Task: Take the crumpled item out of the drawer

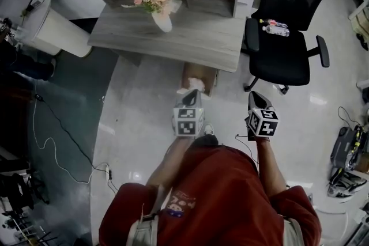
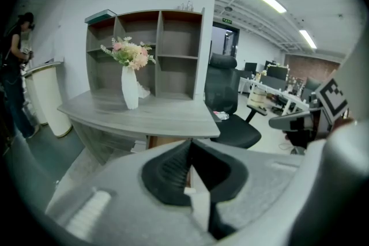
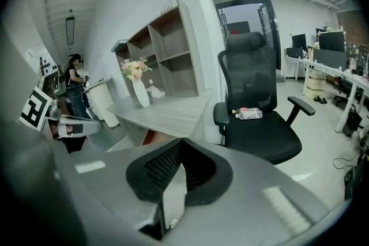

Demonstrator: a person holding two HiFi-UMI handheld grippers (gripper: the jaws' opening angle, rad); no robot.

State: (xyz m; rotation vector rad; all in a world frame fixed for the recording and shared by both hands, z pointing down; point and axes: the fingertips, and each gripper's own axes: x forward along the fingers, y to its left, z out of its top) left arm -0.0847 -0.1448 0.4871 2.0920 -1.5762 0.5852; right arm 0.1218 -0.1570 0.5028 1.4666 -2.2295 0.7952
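A white crumpled item (image 1: 196, 84) is seen in the open drawer (image 1: 208, 73) beneath the desk (image 1: 190, 40), mid-frame. Just below it the left gripper (image 1: 192, 99) is held ready, probably for reaching, jaws pressed together, empty. The right gripper (image 1: 257, 99), lower right, is likewise closed on nothing.

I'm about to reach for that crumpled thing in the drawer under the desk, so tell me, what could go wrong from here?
1. The left gripper and right gripper both have their jaws together. Reaching in like that would likely shove the crumpled item deeper into the drawer rather than grip it.
2. The drawer sits just below the desk edge, so a hasty lift might knock the desk and wobble the tall vase.
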